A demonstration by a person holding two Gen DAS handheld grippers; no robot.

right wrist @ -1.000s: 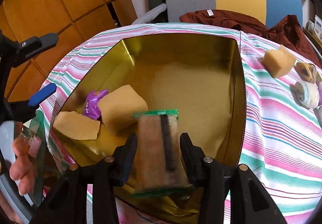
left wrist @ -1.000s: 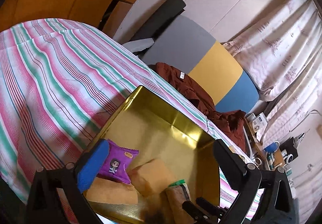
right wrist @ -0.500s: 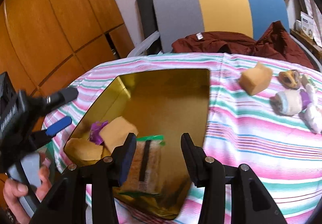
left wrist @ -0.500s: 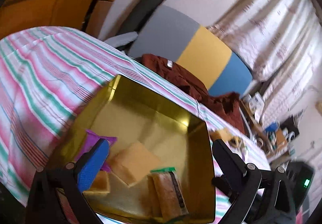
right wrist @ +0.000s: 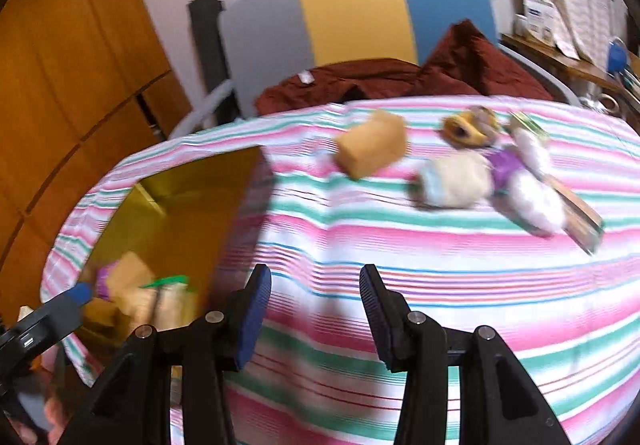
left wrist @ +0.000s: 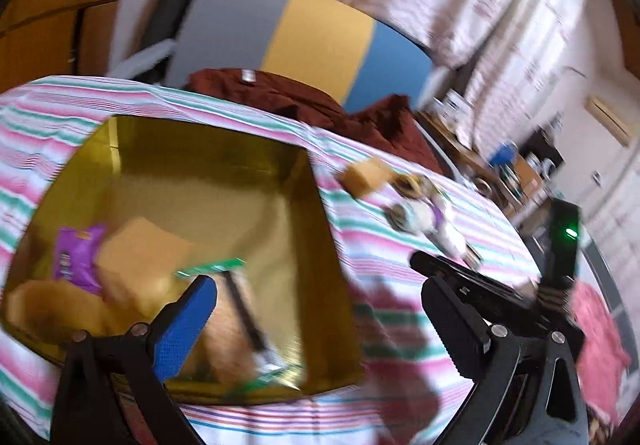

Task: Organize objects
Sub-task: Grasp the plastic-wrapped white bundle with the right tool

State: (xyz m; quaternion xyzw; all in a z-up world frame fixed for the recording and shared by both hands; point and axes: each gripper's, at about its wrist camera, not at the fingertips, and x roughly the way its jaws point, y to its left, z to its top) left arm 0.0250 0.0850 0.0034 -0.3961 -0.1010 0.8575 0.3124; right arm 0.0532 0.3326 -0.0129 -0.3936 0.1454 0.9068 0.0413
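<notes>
A gold tin box (left wrist: 316, 213) (right wrist: 236, 205) sits on the striped tablecloth. In it lie a purple packet (left wrist: 76, 257), yellow sponges (left wrist: 140, 261) and a green-edged snack pack (left wrist: 236, 321) (right wrist: 168, 297). My left gripper (left wrist: 316, 309) is open and empty over the box's right rim. My right gripper (right wrist: 314, 301) is open and empty above the cloth, right of the box. On the cloth lie a yellow sponge (right wrist: 370, 149) (left wrist: 366, 177), a cream roll (right wrist: 454, 181), a brown-yellow item (right wrist: 470, 125), a white and purple toy (right wrist: 524, 177) and a flat packet (right wrist: 580, 213).
A grey, yellow and blue chair (right wrist: 356, 9) (left wrist: 304, 29) with dark red clothing (right wrist: 400, 77) stands behind the table. Wooden cabinets (right wrist: 60, 57) are at left. A cluttered shelf (left wrist: 520, 165) and curtains are at right. Both views are motion-blurred.
My right gripper let go of the snack pack, which now lies in the box, then pulled back and swung right over the cloth. My left gripper swung right too.
</notes>
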